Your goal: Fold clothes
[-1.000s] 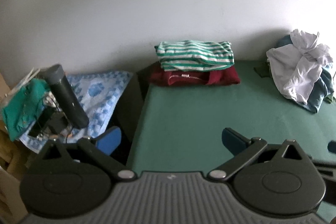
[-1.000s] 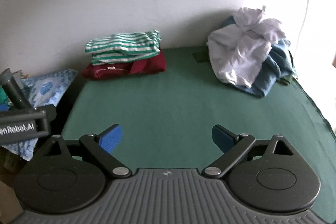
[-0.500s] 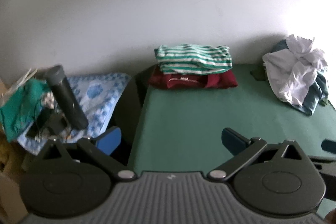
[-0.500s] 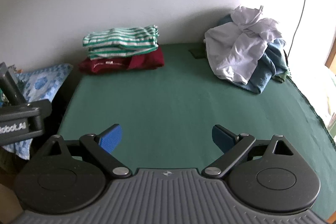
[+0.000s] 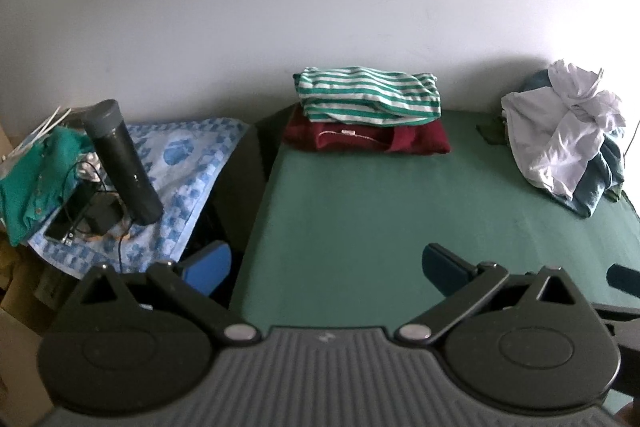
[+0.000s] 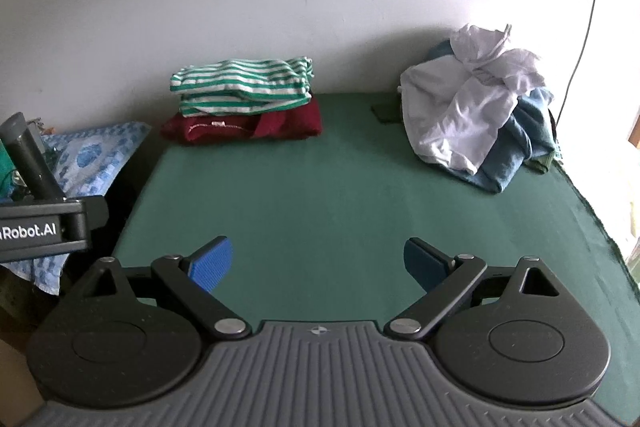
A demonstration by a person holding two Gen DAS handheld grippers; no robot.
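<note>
A folded green-and-white striped shirt [image 5: 368,95] [image 6: 244,87] lies on a folded dark red garment [image 5: 368,139] [image 6: 244,127] at the back of the green table [image 5: 380,219] [image 6: 320,195]. At the back right sits a heap of unfolded clothes, a white garment [image 5: 560,131] [image 6: 468,107] on top of blue ones [image 6: 516,155]. My left gripper [image 5: 326,265] hangs open over the table's near left edge, holding nothing. Over the near middle of the table my right gripper [image 6: 318,259] is open and empty too. Both are far from the clothes.
Left of the table, a blue patterned cloth [image 5: 176,163] carries a dark grey bottle [image 5: 124,163], a green cloth [image 5: 36,179], a phone and cables. A dark gap [image 5: 240,187] separates it from the table. A thin cable [image 6: 588,11] hangs down the wall at the right.
Both grippers have drawn back and risen a little, so the clothes sit smaller and farther off. Both stay open and nothing on the table has moved.
</note>
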